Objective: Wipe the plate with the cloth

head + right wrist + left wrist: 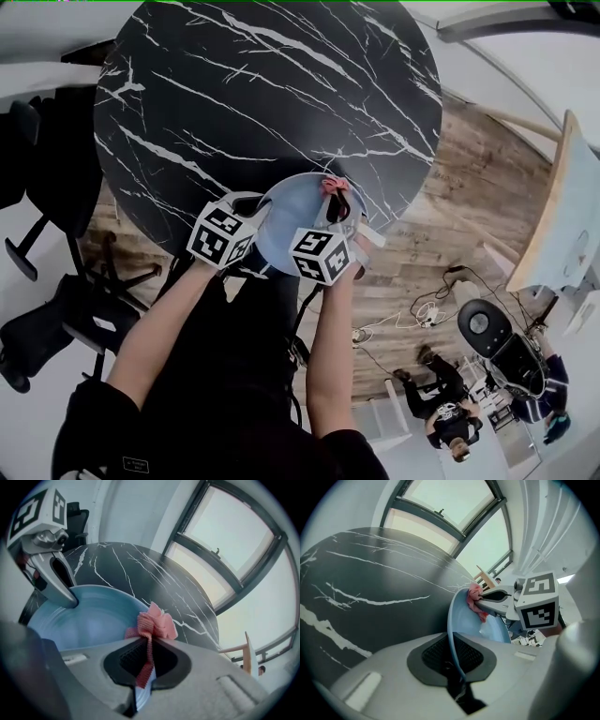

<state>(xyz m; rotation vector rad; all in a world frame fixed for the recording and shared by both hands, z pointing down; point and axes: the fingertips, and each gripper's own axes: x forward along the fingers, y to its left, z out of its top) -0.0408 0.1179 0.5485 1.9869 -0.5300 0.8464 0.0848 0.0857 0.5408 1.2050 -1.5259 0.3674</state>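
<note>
1. At the near edge of the black marbled table [262, 94], you have the pale blue plate [286, 216] between your two claws, tilted rather than lying flat.
2. Your left claw [452, 656] is clamped on the plate's rim. The thin blue edge runs straight down between its dark pads.
3. Your right claw [142, 665] is closed on the pink cloth [154, 623]. A strip of it hangs down in the gap between the pads, and the rest bunches up just above them.
4. A piece of the plate's rim shows in that same gap, just under the strip, so the cloth sits against the plate's edge there.
5. From your left gripper view, the cloth is on the far rim of the plate, across from where your left claw grips.
6. Whether the plate touches the table cannot be told from any view.
7. Beyond the table's edge you can see the wooden floor [469, 169], and a black chair [56, 159] stands at your left.
</note>
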